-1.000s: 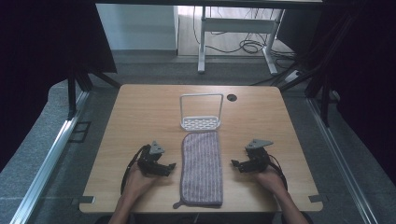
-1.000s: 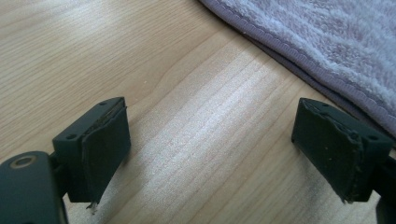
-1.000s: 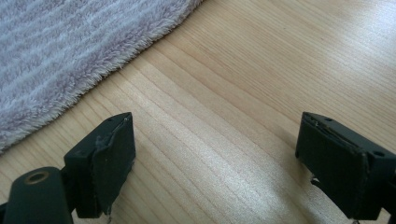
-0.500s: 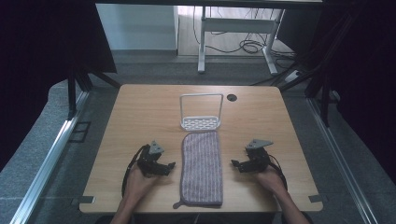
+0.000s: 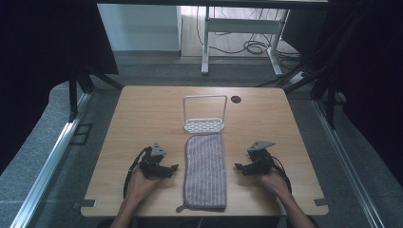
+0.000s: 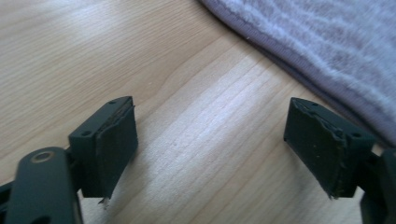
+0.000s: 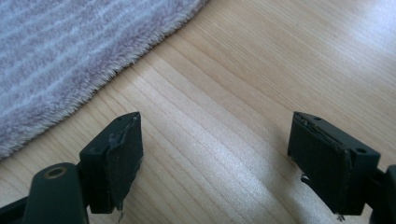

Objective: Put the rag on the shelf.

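No brand, label or writing readable from my seat. Near edge of the pale wooden table [image 5: 142, 109]: my left gripper [image 5: 167, 168] rests on the wood, jaws spread wide, nothing between them. My right gripper [image 5: 241, 167] likewise, jaws apart over bare wood. Between the two, lengthwise, lies a purple striped terry towel [image 5: 205, 171]; each gripper sits just beside a long edge, not touching. Towel's near corner has a small loop. Beyond its far end, a white perforated wire-handled rack [image 5: 204, 124]. Farther right, a dark round hole [image 5: 235, 99].
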Available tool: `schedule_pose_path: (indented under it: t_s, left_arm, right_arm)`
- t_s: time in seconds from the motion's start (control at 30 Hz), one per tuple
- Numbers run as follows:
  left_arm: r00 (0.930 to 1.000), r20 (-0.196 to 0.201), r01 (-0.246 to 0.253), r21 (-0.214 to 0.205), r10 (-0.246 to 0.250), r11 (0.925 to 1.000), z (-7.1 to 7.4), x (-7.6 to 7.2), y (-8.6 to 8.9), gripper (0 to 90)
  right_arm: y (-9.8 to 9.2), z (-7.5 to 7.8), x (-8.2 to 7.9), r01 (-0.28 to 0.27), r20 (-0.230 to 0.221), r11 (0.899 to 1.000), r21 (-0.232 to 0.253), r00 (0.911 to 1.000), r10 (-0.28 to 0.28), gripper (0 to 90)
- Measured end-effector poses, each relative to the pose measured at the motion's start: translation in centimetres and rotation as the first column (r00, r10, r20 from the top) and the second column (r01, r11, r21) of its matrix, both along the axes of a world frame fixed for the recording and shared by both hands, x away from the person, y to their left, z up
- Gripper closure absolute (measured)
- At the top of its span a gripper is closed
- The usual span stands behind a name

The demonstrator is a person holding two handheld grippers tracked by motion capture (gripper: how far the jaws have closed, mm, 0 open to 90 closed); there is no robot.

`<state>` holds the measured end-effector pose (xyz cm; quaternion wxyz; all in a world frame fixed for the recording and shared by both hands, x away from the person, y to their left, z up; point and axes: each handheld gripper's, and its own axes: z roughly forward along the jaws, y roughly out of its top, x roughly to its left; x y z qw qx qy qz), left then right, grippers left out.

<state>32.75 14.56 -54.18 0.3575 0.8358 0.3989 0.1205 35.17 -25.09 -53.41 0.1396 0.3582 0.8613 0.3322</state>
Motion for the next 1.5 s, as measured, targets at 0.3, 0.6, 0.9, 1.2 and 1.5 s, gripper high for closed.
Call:
schedule_pose_path:
  t_s: [0.3, 0.6, 0.9, 1.2, 1.5]
  left_arm:
    - [0.9999, 0.007, 0.011, 0.005, -0.011, 0.9999, 1.3, 1.6, -0.9, 14.0]
    - [0.9994, 0.001, 0.035, -0.038, -0.035, 0.9987, 1.4, 4.9, -2.2, 18.0]
    - [0.9972, 0.035, 0.066, 0.003, -0.066, 0.9978, 1.6, 7.8, -4.6, 25.1]
    - [0.9974, 0.032, 0.062, 0.058, -0.064, 0.9964, 0.7, 9.6, -6.4, 36.0]
    - [0.9983, 0.006, 0.058, 0.022, -0.059, 0.9981, 0.4, 9.4, -6.5, 51.4]
  right_arm:
    - [0.5, 1.9, 1.5, 0.032, -0.039, 0.994, 0.105, 0.9988, -0.028, 16.7]
    - [2.0, 2.4, 3.4, 0.043, -0.05, 0.992, 0.116, 0.9981, -0.038, 18.5]
    - [5.4, 2.6, 5.7, 0.027, -0.041, 0.993, 0.116, 0.9989, -0.023, 28.6]
    - [7.4, 1.2, 7.9, 0.059, -0.038, 0.994, 0.087, 0.9977, -0.056, 37.8]
    - [8.4, 0.3, 7.6, 0.015, -0.036, 0.999, 0.043, 0.9992, -0.014, 68.9]
